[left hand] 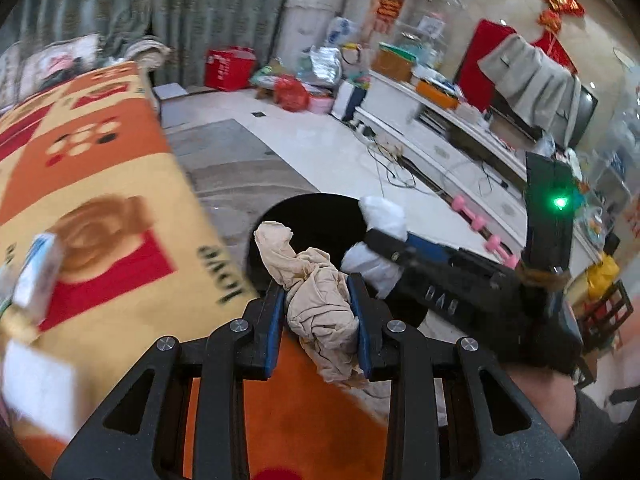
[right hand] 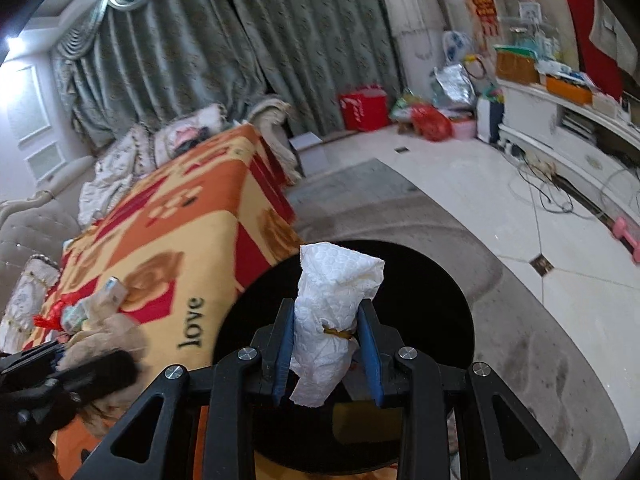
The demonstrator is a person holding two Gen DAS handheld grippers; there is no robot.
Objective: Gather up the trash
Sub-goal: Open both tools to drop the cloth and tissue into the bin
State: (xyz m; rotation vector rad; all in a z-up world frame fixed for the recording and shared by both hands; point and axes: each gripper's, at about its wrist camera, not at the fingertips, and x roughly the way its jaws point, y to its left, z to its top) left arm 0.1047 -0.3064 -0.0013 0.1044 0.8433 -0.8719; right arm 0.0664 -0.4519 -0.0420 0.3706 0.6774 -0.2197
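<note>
My left gripper (left hand: 318, 292) is shut on a crumpled beige paper wad (left hand: 316, 300), held just past the table's edge over the near rim of a black round bin (left hand: 316, 216). My right gripper (right hand: 327, 320) is shut on a crumpled white paper towel (right hand: 332, 300), directly above the dark mouth of the same black bin (right hand: 420, 300). In the left wrist view the right gripper (left hand: 372, 240) reaches in from the right with the white paper towel (left hand: 382, 212) over the bin. In the right wrist view the left gripper appears blurred at the lower left, with the beige wad (right hand: 108, 336) beside it.
An orange and yellow patterned blanket (left hand: 100, 184) covers the table on the left, with a small box (left hand: 38, 268) and other clutter (right hand: 76, 312) on it. Pink dumbbells (left hand: 480, 228) and cables lie on the tiled floor near a white TV cabinet (left hand: 440, 140).
</note>
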